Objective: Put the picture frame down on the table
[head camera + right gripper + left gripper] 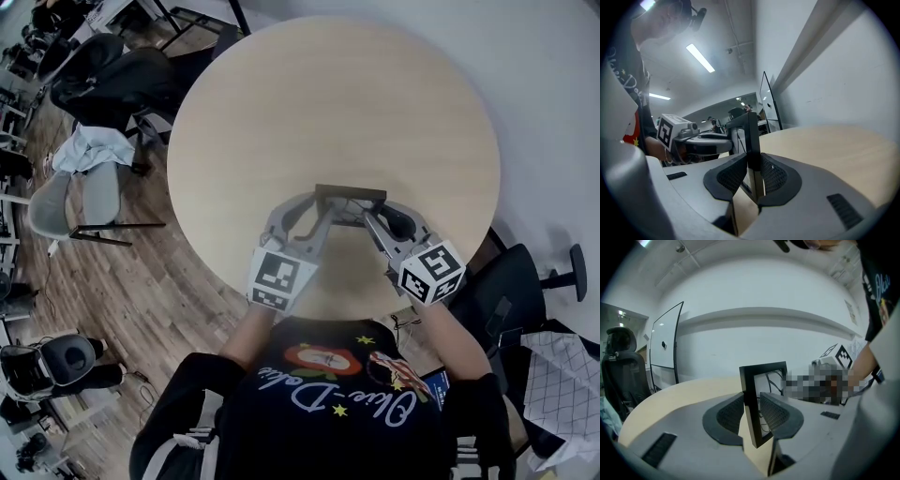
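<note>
Black picture frame stands upright over the near edge of the round pale wooden bench; whether it touches the bench is unclear. The left hand-held gripper pinches one upright side of the frame, the right hand-held gripper the other.

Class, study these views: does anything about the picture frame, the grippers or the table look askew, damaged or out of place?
Nothing stands out. The picture frame is held upright, the left gripper and the right gripper each shut on one side edge, over the round table. No damage or spill shows.
</note>
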Demonstrator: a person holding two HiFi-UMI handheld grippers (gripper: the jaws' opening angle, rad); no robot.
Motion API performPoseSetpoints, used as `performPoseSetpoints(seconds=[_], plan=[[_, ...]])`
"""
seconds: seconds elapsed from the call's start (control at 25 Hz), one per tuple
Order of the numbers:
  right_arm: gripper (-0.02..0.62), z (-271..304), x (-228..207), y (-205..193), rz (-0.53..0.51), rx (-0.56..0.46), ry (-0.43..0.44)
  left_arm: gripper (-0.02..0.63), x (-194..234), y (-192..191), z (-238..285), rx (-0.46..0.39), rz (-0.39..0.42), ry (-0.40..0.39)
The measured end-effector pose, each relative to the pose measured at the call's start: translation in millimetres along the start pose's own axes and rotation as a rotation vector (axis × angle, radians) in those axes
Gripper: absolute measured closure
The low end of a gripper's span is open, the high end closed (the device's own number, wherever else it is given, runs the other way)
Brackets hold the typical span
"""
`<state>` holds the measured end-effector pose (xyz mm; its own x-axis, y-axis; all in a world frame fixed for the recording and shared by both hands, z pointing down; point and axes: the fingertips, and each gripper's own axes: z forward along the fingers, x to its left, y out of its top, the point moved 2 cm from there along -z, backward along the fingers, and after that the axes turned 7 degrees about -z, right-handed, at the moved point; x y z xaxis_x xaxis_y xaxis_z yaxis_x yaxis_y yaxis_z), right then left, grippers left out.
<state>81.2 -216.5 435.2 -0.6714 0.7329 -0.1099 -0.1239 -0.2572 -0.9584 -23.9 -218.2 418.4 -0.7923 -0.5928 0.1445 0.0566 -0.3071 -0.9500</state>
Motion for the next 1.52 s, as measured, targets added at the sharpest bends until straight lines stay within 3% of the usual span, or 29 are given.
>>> performPoseSetpoints(seconds=[1.0, 1.52], plan=[[0.525, 23.3, -24.3, -58.3, 0.153, 0.141, 0.028, 0.512, 15.6, -53.4, 36.6, 0.14, -0.058, -0.003], [0.523, 30.6, -39.0, -66.1, 0.201, 0.143, 0.004, 0.5, 21.2, -62.6, 51.0, 0.16, -0.084, 0.001]])
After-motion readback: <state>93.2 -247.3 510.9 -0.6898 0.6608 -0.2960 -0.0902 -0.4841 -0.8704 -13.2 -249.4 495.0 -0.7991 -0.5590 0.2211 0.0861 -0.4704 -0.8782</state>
